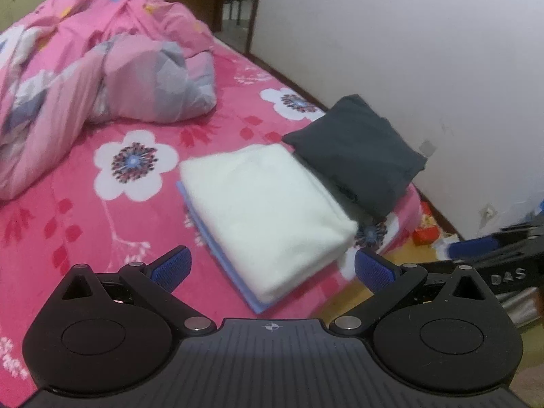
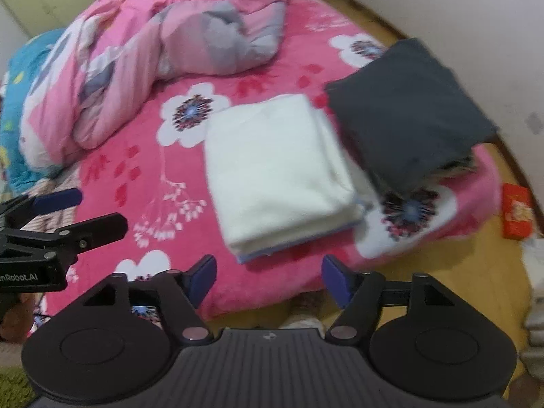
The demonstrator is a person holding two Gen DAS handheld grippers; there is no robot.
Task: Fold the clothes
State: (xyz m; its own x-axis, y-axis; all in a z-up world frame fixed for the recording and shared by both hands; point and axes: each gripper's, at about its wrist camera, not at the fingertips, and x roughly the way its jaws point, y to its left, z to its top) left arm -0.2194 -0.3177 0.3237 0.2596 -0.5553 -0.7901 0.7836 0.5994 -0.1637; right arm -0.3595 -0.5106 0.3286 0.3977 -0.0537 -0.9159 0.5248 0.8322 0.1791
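Folded white cloth [image 1: 268, 214] lying on the bed [image 1: 102, 224] near its foot corner, dark grey folded cloth [image 1: 357, 149] touching its far side, crumpled pink quilt [image 1: 85, 78] lying well beyond, left hand-held gripper [image 1: 272, 268] and right hand-held gripper [image 2: 268, 277] both hovering with jaws spread wide, gripping nothing.

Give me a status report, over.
Left claw open, empty. Right claw open, empty. White stack folded beside dark stack. Nothing in the way.
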